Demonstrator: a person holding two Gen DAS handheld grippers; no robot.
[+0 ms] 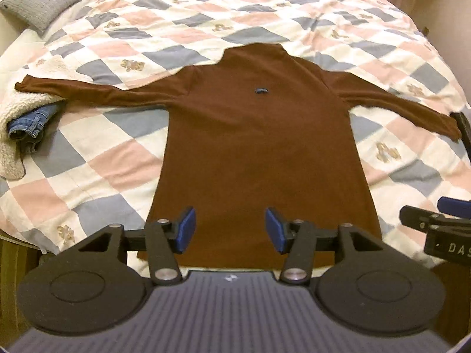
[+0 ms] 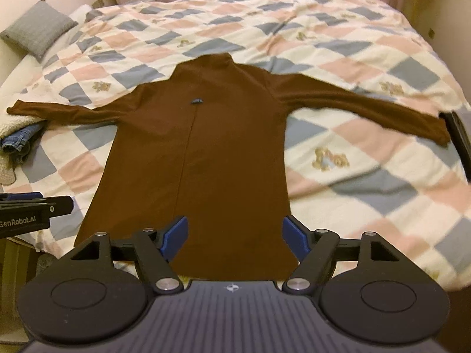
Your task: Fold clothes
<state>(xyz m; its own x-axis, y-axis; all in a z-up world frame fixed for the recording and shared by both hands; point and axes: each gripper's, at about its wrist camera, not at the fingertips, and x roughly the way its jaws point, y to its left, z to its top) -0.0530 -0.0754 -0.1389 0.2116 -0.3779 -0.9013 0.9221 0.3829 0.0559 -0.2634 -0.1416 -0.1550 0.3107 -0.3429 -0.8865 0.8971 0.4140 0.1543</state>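
A brown long-sleeved top [image 1: 259, 147] [image 2: 200, 153] lies flat on the checked quilt, collar away from me, both sleeves spread out sideways, a small dark tag near its chest. My left gripper [image 1: 231, 229] hovers open over the hem with nothing between its blue pads. In the right wrist view my right gripper [image 2: 234, 236] is open too, above the hem's right part. Each gripper shows at the edge of the other's view: the right gripper body [image 1: 441, 229] and the left gripper body [image 2: 32, 211].
The bed's quilt [image 1: 206, 29] has pink, blue and cream checks. Folded jeans [image 1: 29, 123] and a cream fleece [image 1: 11, 135] sit at the left, under the left cuff. A grey cushion [image 1: 41, 0] lies far left. A dark object [image 2: 459, 135] touches the right cuff.
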